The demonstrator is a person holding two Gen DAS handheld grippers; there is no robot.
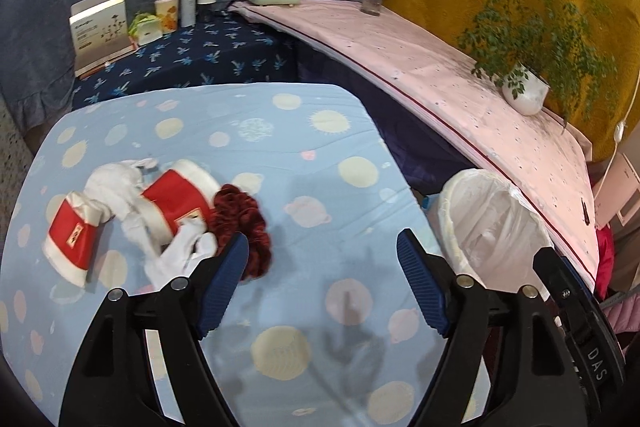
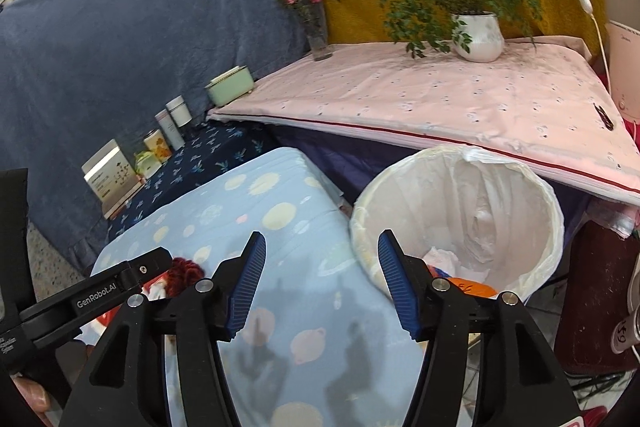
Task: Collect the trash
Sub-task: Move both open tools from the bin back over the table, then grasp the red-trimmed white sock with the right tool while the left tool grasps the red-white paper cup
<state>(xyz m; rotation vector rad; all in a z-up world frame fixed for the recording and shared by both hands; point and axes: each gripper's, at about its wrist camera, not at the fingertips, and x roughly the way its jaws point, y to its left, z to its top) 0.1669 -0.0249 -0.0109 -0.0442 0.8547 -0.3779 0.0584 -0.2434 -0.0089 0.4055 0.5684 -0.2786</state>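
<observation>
Both grippers hang over the low table with the pale blue dotted cloth (image 1: 304, 115), each pointing down at a slant. The left gripper (image 1: 322, 279) has its blue-padded jaws standing apart with nothing between them, only bare cloth showing in the gap. Just ahead of it and to its left lies the trash: two red and white paper cups (image 1: 176, 203) tipped on their sides, tangled with crumpled white tissue (image 1: 120, 183), and a dark red scrunchie (image 1: 240, 219) touching the nearer cup and lying right beside the tip of the left finger. To the right of this gripper, off the table's edge, stands the white bin (image 1: 492, 227) lined with a thin plastic bag.

The right gripper (image 2: 322, 275) also has its jaws apart and empty. Its right finger reaches over the rim of the bin (image 2: 460, 187), where white paper and something orange lie at the bottom. To its left the other gripper's black arm crosses the view.
</observation>
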